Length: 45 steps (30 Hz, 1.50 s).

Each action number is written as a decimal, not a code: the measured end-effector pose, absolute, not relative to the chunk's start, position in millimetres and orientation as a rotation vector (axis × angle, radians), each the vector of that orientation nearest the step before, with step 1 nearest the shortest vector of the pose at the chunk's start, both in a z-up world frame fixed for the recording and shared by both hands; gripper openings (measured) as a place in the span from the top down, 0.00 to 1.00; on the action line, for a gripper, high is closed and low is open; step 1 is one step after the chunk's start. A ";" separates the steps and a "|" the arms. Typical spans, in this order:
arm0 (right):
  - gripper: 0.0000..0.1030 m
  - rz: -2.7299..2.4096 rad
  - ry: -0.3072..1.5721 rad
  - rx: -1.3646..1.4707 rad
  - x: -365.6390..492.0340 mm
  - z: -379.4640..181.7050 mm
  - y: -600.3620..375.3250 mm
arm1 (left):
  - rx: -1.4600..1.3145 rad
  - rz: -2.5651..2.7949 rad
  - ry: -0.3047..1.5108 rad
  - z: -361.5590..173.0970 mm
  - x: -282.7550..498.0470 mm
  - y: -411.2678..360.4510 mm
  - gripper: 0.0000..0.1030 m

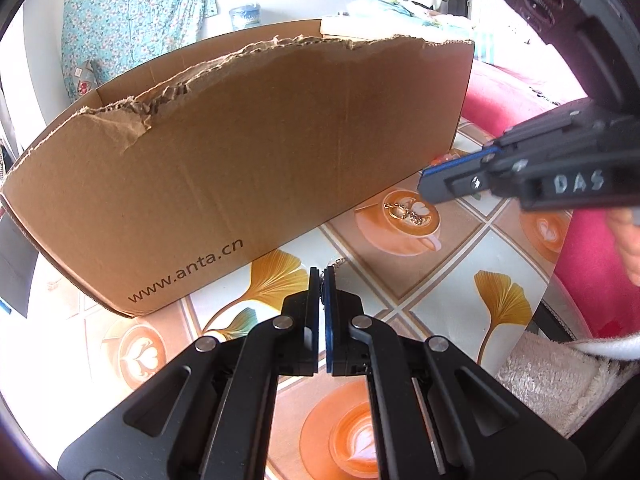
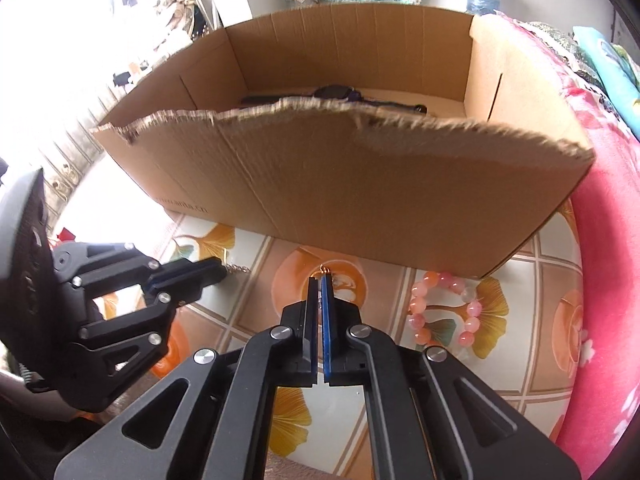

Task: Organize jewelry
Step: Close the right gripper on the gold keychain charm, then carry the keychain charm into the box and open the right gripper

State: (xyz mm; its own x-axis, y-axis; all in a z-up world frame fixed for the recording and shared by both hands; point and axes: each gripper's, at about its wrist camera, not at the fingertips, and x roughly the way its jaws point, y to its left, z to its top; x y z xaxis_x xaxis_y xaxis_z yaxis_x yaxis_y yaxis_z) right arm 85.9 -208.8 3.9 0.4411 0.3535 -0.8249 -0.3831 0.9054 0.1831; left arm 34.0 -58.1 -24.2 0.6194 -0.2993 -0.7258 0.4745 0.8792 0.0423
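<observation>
Two grippers work in front of a torn cardboard box (image 2: 360, 184) on the patterned counter (image 1: 420, 292). Left gripper (image 1: 322, 274): fingers pressed together, a thin silver chain (image 2: 238, 269) pinched at the tips; from the right wrist view a short bit of it trails out toward the box. Right gripper (image 2: 319, 282): fingers also pressed together, a bit of gold sticking out at the tips, so prob. pinching the gold chain (image 1: 404, 212); the rest of it lies bunched on a coffee-cup print near the box wall, just under those fingers in the left wrist view. Whether the pinch is secure, can't tell.

A pink bead bracelet (image 2: 444, 308) sits loose on the counter to the right, close to the box. Inside the box, far side, a dark watch (image 2: 336, 94) lies flat.

Handling, as a guess: both chains are v. light, limp, slippery, and tangle easily; take a bunched part or the pendant, not a single link, and lift slowly so it doesn't slide out. Bracelet is stiffer, beads round and slick; grip across the strand, not on one bead.
</observation>
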 end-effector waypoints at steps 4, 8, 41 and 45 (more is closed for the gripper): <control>0.98 0.454 0.985 -0.018 83.7 20.5 -210.3 | 0.238 -0.450 0.782 -24.1 34.0 -57.3 0.99; 0.90 0.456 1.010 -0.039 88.0 18.6 -207.1 | 0.238 -0.451 0.782 -23.9 34.0 -56.8 0.99; 0.99 0.509 0.987 0.163 82.6 47.4 -248.8 | 0.186 -0.479 0.740 -11.8 23.8 -47.5 0.99; 0.99 0.534 0.933 0.166 76.1 73.5 -243.0 | 0.173 -0.505 0.696 6.5 11.7 -43.2 0.99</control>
